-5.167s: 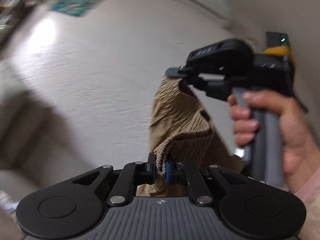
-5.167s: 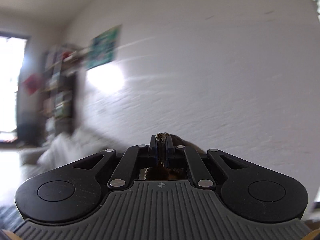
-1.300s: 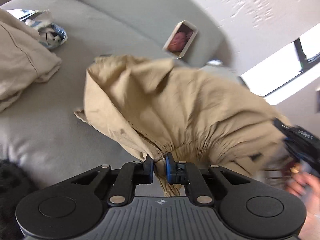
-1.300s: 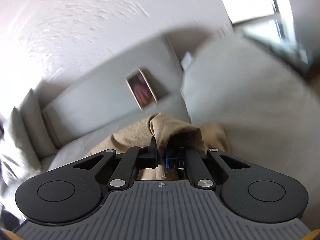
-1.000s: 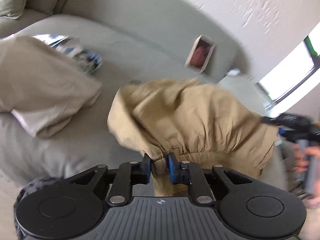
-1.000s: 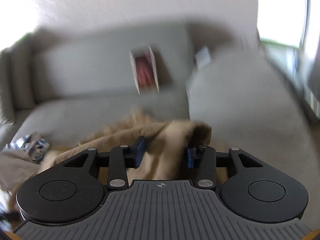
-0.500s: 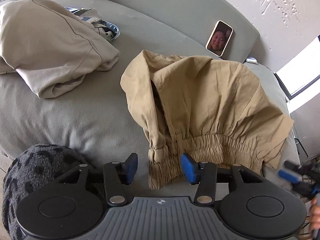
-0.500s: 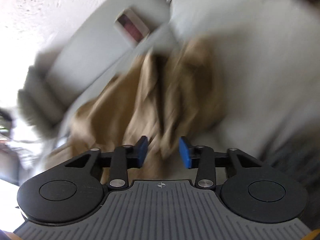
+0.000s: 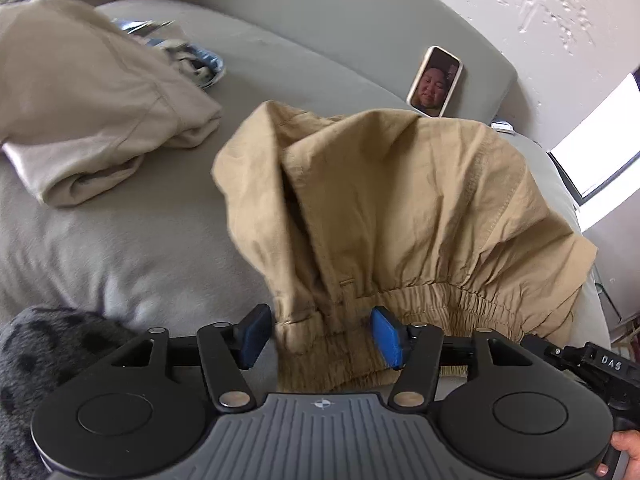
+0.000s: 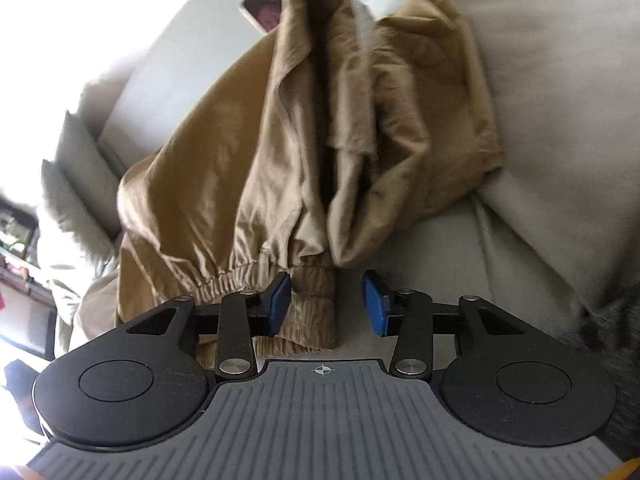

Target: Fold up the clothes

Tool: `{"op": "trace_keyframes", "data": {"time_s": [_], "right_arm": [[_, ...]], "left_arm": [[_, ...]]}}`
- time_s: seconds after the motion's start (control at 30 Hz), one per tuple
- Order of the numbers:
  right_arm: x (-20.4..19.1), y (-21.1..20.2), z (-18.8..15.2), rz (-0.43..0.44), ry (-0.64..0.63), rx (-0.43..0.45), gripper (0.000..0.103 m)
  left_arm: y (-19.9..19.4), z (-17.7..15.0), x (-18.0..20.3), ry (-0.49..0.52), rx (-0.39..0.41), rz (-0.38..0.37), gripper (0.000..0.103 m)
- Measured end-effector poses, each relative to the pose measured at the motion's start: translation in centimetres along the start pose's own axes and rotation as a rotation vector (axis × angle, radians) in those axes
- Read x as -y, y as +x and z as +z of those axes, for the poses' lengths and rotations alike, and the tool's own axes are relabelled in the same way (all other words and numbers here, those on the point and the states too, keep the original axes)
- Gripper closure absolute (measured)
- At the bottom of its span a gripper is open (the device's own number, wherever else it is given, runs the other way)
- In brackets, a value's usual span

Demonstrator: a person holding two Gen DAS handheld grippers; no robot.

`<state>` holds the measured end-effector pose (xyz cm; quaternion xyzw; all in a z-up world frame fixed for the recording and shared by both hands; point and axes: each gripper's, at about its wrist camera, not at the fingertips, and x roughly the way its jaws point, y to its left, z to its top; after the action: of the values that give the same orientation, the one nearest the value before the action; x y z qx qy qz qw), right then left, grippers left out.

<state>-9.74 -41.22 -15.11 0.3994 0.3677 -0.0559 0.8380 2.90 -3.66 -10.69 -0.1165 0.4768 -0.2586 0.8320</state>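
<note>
Tan trousers with an elastic waistband (image 9: 400,208) (image 10: 256,168) lie crumpled on the grey sofa seat (image 9: 120,248). My left gripper (image 9: 320,338) hangs over the waistband's left end, its jaws opening; the gathered band sits between the blue pads (image 9: 386,336) without being pinched. My right gripper (image 10: 326,306) is at the band's other end, jaws also opening, the band's corner lying by the left pad (image 10: 279,302) and bare sofa (image 10: 520,240) under the right pad. In the left wrist view the right gripper's body shows at the lower right.
A folded beige garment (image 9: 88,120) lies at the left with a blue-and-white patterned cloth (image 9: 192,60) behind it. A phone (image 9: 436,80) (image 10: 262,8) leans on the sofa back. A dark fuzzy thing (image 9: 44,360) is at the lower left. A window (image 9: 596,160) is at the right.
Both grippers brought the trousers down from the air onto the sofa and let the waistband go. The left jaws widened over the last second; the right gripper swung down and rolled.
</note>
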Motion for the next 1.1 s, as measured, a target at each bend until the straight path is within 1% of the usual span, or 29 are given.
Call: {"op": "trace_keyframes", "data": {"time_s": [0.1,0.27,0.43,0.57,0.67,0.77,0.83,0.93,1.03,1.1], "right_arm": [[0.6,0.3,-0.1,0.063,0.027,-0.004,0.055],[1.1,0.7,0.1,0.113,0.05,-0.034,0.056],[2.1,1.2,0.3,0.163,0.111,-0.044,0.056],[1.9,1.0,0.0,0.159,0.095,-0.036,0.056],[2.1,1.0,0.0,0.164,0.119,-0.043,0.057],[2.0,1.3,-0.1,0.154,0.112,-0.049,0.061],[1.8,1.5,-0.3,0.151,0.102,-0.045,0.061],[1.7,1.4,-0.3,0.144,0.085,-0.041,0.063],[1.9,1.5,-0.4,0.148,0.105,-0.042,0.063],[1.9,1.6,-0.5,0.146,0.102,-0.041,0.063]], "left_arm": [[0.2,-0.2,0.9,0.041,0.0,-0.006,0.042],[0.5,-0.3,1.9,0.084,-0.016,-0.012,0.043],[0.7,-0.7,2.3,0.113,-0.026,-0.012,0.043],[0.8,-0.7,2.3,0.098,-0.028,-0.012,0.039],[0.8,-0.7,2.4,0.093,-0.036,-0.009,0.039],[0.9,-0.6,2.5,0.096,-0.046,-0.004,0.038],[0.9,-0.6,2.5,0.093,-0.048,-0.003,0.038],[0.8,-0.6,2.3,0.078,-0.044,-0.011,0.038],[0.9,-0.5,2.2,0.082,-0.051,-0.023,0.038],[0.9,-0.4,2.2,0.076,-0.055,-0.027,0.037]]}}
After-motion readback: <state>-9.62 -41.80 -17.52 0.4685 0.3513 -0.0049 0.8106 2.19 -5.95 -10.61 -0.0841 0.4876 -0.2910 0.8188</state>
